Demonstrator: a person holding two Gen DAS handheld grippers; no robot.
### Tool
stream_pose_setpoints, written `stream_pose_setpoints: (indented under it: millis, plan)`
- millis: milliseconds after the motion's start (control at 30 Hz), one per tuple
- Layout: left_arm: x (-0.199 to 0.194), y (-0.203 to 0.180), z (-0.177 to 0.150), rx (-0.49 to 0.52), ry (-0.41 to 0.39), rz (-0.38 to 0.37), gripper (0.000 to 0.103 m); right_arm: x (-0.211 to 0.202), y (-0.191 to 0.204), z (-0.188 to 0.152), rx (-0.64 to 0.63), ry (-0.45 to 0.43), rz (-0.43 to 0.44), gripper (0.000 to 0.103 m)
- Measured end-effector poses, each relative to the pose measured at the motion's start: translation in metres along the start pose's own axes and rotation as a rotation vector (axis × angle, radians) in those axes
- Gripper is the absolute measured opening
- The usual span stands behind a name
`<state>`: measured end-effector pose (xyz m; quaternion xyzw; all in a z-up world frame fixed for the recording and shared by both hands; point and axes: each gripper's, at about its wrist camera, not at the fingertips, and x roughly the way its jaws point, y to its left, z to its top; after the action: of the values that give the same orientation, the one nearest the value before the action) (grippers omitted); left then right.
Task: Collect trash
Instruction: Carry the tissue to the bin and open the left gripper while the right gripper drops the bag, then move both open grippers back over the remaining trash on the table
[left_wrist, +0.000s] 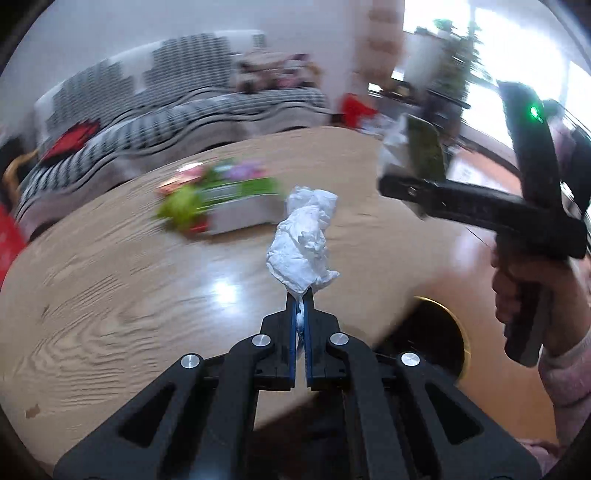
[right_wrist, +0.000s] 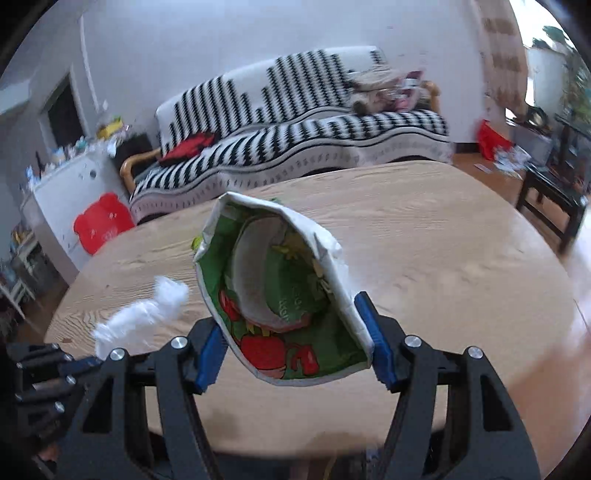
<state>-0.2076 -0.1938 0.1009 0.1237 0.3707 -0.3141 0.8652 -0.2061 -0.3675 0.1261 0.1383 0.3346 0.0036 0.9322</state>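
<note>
My left gripper (left_wrist: 301, 295) is shut on a crumpled white tissue (left_wrist: 303, 247) and holds it above the wooden table (left_wrist: 110, 295). The tissue also shows in the right wrist view (right_wrist: 147, 314) at the lower left, with the left gripper (right_wrist: 86, 362) below it. My right gripper (right_wrist: 295, 328) is shut on a green and white snack bag with red fruit print (right_wrist: 280, 295), held by its two sides above the table (right_wrist: 443, 240). In the left wrist view the right gripper (left_wrist: 395, 177) holds the bag (left_wrist: 413, 147) at the upper right.
A blurred box with colourful packets (left_wrist: 221, 195) sits on the table's far side. A dark round bin with a gold rim (left_wrist: 439, 339) stands below the table edge. A striped sofa (right_wrist: 295, 129), a red stool (right_wrist: 101, 221) and a dark side table (right_wrist: 554, 184) stand around.
</note>
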Motion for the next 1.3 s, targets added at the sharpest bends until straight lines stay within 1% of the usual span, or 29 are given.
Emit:
stream_pose_setpoints:
  millis: [67, 100, 133, 167, 233, 267, 333, 367, 433, 567, 733, 800, 833, 867, 900, 933, 967, 1067, 1167, 1267, 1300]
  plan:
    - [0.004, -0.031, -0.002, 0.047, 0.025, -0.053, 0.002, -0.026, -0.024, -0.016, 0.032, 0.002, -0.018, 0.064]
    - [0.008, -0.049, -0.005, 0.065, 0.049, -0.092, 0.002, -0.042, -0.041, -0.030, 0.043, 0.017, -0.043, 0.064]
    - [0.013, -0.066, -0.009, 0.081, 0.081, -0.141, 0.002, -0.051, -0.052, -0.041, 0.051, 0.032, -0.060, 0.064]
    - [0.019, -0.085, -0.014, 0.104, 0.123, -0.203, 0.002, -0.061, -0.073, -0.061, 0.074, 0.064, -0.091, 0.064]
    - [0.031, -0.114, -0.024, 0.148, 0.185, -0.272, 0.002, -0.070, -0.103, -0.093, 0.135, 0.115, -0.123, 0.064]
    - [0.040, -0.133, -0.032, 0.190, 0.220, -0.284, 0.002, -0.072, -0.119, -0.110, 0.177, 0.139, -0.136, 0.064]
    - [0.056, -0.156, -0.043, 0.246, 0.269, -0.278, 0.002, -0.075, -0.149, -0.144, 0.276, 0.190, -0.145, 0.064]
    - [0.062, -0.165, -0.048, 0.257, 0.289, -0.283, 0.002, -0.076, -0.158, -0.157, 0.307, 0.205, -0.143, 0.064]
    - [0.072, -0.174, -0.051, 0.268, 0.316, -0.294, 0.002, -0.077, -0.167, -0.172, 0.326, 0.220, -0.137, 0.064]
    - [0.081, -0.185, -0.053, 0.286, 0.338, -0.286, 0.002, -0.067, -0.173, -0.179, 0.343, 0.231, -0.109, 0.064]
    - [0.094, -0.185, -0.056, 0.260, 0.363, -0.292, 0.002, -0.061, -0.180, -0.180, 0.399, 0.227, -0.065, 0.065]
    - [0.096, -0.182, -0.057, 0.226, 0.375, -0.304, 0.003, -0.056, -0.185, -0.178, 0.445, 0.221, -0.031, 0.076]
    - [0.097, -0.179, -0.057, 0.208, 0.381, -0.301, 0.019, -0.056, -0.188, -0.179, 0.473, 0.217, -0.014, 0.083]
    - [0.097, -0.173, -0.058, 0.190, 0.391, -0.293, 0.060, -0.054, -0.191, -0.179, 0.499, 0.226, -0.009, 0.096]
    - [0.094, -0.165, -0.056, 0.164, 0.379, -0.265, 0.085, -0.054, -0.195, -0.179, 0.534, 0.237, -0.014, 0.097]
    - [0.090, -0.158, -0.053, 0.146, 0.337, -0.248, 0.097, -0.054, -0.197, -0.179, 0.555, 0.236, -0.009, 0.097]
    - [0.086, -0.155, -0.052, 0.141, 0.320, -0.244, 0.097, -0.054, -0.199, -0.179, 0.563, 0.234, -0.002, 0.097]
    - [0.073, -0.130, -0.042, 0.092, 0.277, -0.225, 0.097, -0.055, -0.199, -0.175, 0.566, 0.226, -0.022, 0.097]
    - [0.053, -0.094, -0.031, 0.023, 0.205, -0.164, 0.097, -0.055, -0.191, -0.167, 0.549, 0.212, -0.057, 0.097]
    - [0.034, -0.047, -0.020, -0.042, 0.144, -0.085, 0.097, -0.054, -0.174, -0.153, 0.468, 0.201, -0.081, 0.097]
    - [0.028, -0.025, -0.018, -0.082, 0.120, -0.043, 0.097, -0.051, -0.164, -0.143, 0.421, 0.198, -0.090, 0.097]
